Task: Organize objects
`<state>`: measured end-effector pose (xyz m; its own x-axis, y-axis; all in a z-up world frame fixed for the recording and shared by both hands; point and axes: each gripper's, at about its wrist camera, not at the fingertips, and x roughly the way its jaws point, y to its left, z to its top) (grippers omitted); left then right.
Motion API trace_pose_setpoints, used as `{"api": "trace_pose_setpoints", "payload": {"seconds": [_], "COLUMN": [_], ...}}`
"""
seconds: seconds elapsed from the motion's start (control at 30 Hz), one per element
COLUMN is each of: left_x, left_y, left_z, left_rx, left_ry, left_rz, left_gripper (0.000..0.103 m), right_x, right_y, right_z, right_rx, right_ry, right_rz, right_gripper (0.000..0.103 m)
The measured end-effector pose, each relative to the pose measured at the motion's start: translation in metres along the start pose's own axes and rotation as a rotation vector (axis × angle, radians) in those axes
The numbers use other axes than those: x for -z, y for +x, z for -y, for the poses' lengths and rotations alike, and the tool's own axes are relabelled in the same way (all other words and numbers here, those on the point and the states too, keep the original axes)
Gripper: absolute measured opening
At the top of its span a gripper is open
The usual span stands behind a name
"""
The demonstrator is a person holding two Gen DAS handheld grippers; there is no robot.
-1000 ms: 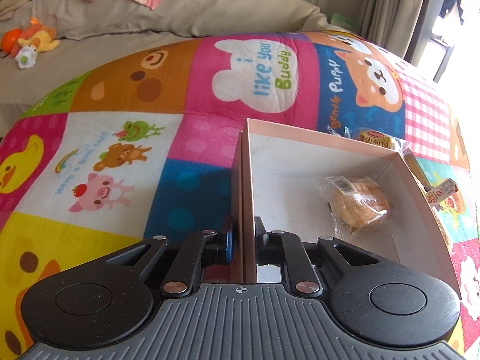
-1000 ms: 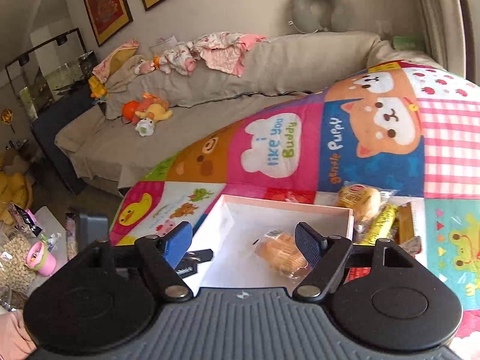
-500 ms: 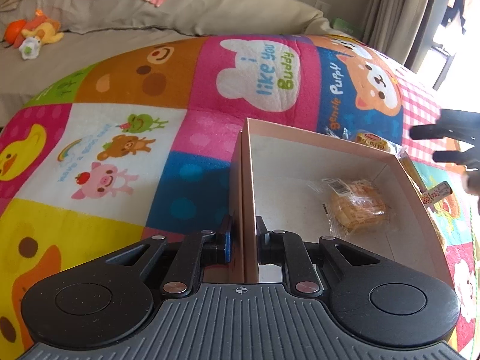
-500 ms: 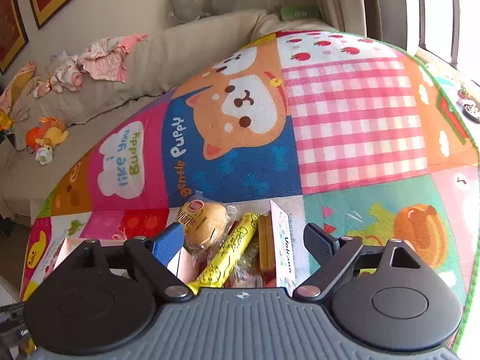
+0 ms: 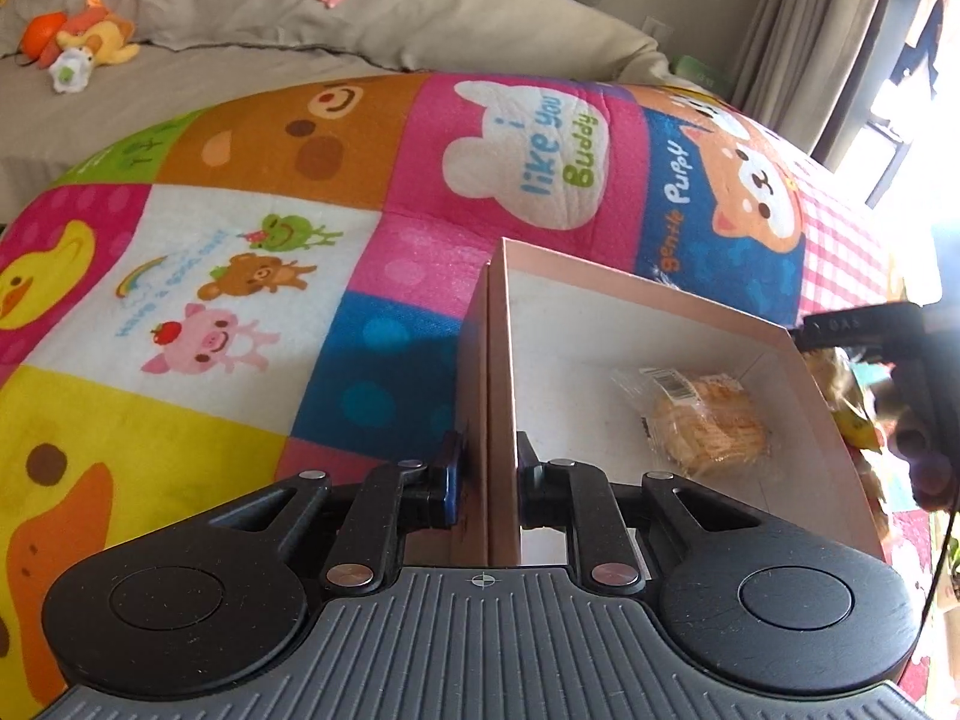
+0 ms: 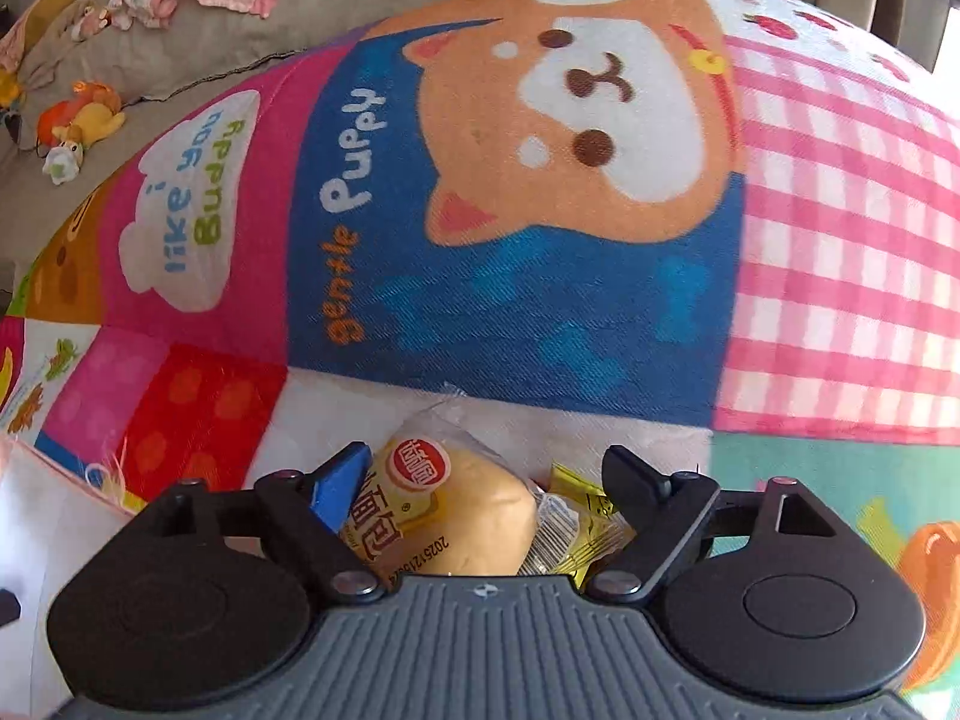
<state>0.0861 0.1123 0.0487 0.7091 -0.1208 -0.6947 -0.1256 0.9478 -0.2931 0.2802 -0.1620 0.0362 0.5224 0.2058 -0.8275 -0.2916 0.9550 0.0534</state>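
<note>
A shallow pink box [image 5: 654,300] with a white inside lies on the colourful play mat [image 5: 252,276]. A wrapped golden cake [image 5: 702,420] rests inside it. My left gripper [image 5: 487,468] straddles the box's near left wall, pads still against it while the jaws are opening. My right gripper [image 6: 486,459] hangs low over a heap of snacks beside the box, and its jaws are closing. Between them sits a wrapped yellow bun [image 6: 462,498]. The blue left pad is at the wrapper, but the right finger [image 6: 630,474] stands clear over a yellow packet [image 6: 582,510].
The right gripper's dark body [image 5: 888,330] shows past the box's right side in the left wrist view. A box corner [image 6: 36,498] shows at the left of the right wrist view. A beige sofa [image 5: 300,24] with clothes and a plush toy [image 5: 78,48] runs behind the mat.
My right gripper swung from above the box to the right and down onto the snack heap, and the bun came between its jaws. The left gripper stayed on the box wall.
</note>
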Motion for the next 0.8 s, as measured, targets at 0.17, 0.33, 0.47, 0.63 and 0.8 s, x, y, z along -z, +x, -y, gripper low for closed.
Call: {"api": "trace_pose_setpoints", "payload": {"seconds": [0.17, 0.33, 0.47, 0.63, 0.8], "left_x": [0.001, 0.002, 0.004, 0.006, 0.007], "left_y": [0.000, -0.001, -0.003, -0.005, -0.004], "left_z": [-0.003, -0.003, -0.001, 0.002, 0.002], "left_rx": [0.014, 0.014, 0.000, -0.019, -0.012], "left_ry": [-0.023, -0.037, -0.041, -0.080, -0.090], "left_rz": [0.005, 0.009, 0.013, 0.017, 0.020], "left_gripper": [0.020, 0.020, 0.020, 0.020, 0.020], "right_x": [0.042, 0.096, 0.141, 0.165, 0.187], "right_y": [-0.037, -0.083, -0.125, -0.170, -0.177], "right_z": [0.031, 0.025, 0.004, 0.014, 0.041], "right_rx": [-0.009, -0.063, -0.159, -0.097, -0.025], "right_ry": [0.005, -0.070, -0.195, -0.155, -0.045], "right_rz": [-0.010, 0.031, 0.064, 0.216, 0.221], "right_gripper": [0.068, 0.068, 0.073, 0.087, 0.087]}}
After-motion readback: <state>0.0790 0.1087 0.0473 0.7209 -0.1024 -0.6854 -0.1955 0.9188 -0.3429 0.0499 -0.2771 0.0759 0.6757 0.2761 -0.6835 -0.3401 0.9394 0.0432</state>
